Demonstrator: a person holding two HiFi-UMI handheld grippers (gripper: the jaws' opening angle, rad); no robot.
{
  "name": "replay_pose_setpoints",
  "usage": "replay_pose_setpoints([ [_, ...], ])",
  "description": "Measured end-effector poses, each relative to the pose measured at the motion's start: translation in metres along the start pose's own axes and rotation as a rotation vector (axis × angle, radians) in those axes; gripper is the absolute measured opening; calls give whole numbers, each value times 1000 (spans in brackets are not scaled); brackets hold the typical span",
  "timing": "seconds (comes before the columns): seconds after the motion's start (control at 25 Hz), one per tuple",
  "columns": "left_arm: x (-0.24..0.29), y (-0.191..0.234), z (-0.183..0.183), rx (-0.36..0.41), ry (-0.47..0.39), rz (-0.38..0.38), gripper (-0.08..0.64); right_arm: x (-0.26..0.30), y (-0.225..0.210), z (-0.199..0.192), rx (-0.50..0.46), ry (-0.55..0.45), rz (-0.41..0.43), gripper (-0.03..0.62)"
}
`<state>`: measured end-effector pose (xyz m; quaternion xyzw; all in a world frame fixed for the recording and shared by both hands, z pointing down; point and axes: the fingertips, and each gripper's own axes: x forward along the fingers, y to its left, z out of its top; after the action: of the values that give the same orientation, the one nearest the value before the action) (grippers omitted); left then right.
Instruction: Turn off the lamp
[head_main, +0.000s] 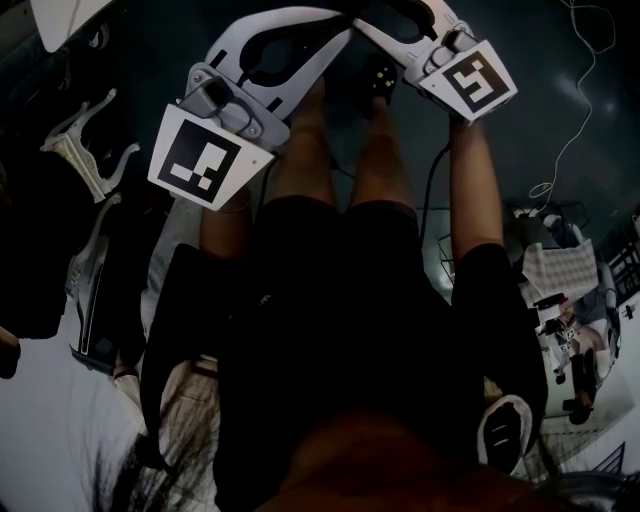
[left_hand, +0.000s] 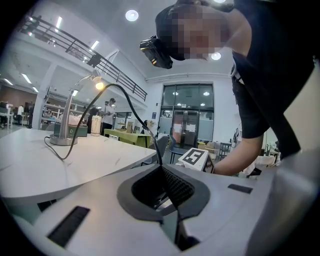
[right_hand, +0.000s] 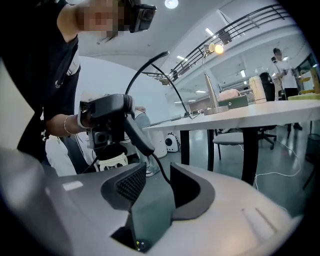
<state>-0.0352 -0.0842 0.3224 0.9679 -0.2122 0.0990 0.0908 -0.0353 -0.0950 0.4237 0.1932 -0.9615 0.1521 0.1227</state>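
Left gripper (left_hand: 161, 169): jaws together at the tips, nothing between them. Right gripper (right_hand: 152, 172): jaws apart and empty, only grey floor (right_hand: 285, 155) showing through the gap.

Head view: both grippers are held low in front of the person's black shorts and bare legs (head_main: 300, 150). Their tips are almost touching each other above the dark floor.

In the left gripper view, the right gripper's black-and-white marker cube (left_hand: 196, 157) sits just past the left tips. A thin black cable (left_hand: 156, 150) rises and arcs away beyond those tips.

A white tabletop (left_hand: 45, 165) lies left of and beyond the left gripper, well apart from both grippers. The silver gooseneck desk lamp (left_hand: 66, 120) stands upright on the far part of that table, round base flat on the top. Its bulb (left_hand: 100, 85) is glowing, so it is lit.

The right gripper view shows the same lamp far off on the table, head bright. Tall glass doors (left_hand: 185, 125) and ceiling spotlights are farthest back.
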Motion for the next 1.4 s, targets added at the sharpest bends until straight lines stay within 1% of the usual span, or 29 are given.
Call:
replay_pose_setpoints([
  [0.16, -3, -2, 4, 2, -6, -10, 12, 3, 0, 8, -13, -36, -5, 123],
  [0.24, -4, -2, 6, 1, -10, -13, 12, 5, 4, 10, -43, -37, 5, 108],
  [0.32, -5, -1, 8, 1, -18, -10, 12, 8, 8, 9, -81, -21, 15, 64],
  [0.4, -7, 1, 10, -2, -28, 3, 12, 11, 13, 9, -85, -12, 30, 21],
  [0.56, -12, 4, 11, -4, -51, 17, 12, 13, 22, 6, -40, -22, 76, 8],
  [0.72, -10, 8, 11, -18, -68, 27, 12, 12, 25, 4, 58, -41, 105, 5],
  [0.96, -9, 12, 3, -23, -70, 30, 14, 14, 32, -6, 126, -18, 147, 3],
  [1.12, -6, 14, -4, -63, -96, 23, 15, 13, 38, -16, 180, -9, 179, 3],
  [1.28, -2, 15, -7, -64, -114, 15, 26, 12, 39, -24, 266, -2, 188, 3],
  [1.4, 0, 12, -8, -62, -118, 1, 28, 12, 44, -27, 307, -4, 207, 3],
])
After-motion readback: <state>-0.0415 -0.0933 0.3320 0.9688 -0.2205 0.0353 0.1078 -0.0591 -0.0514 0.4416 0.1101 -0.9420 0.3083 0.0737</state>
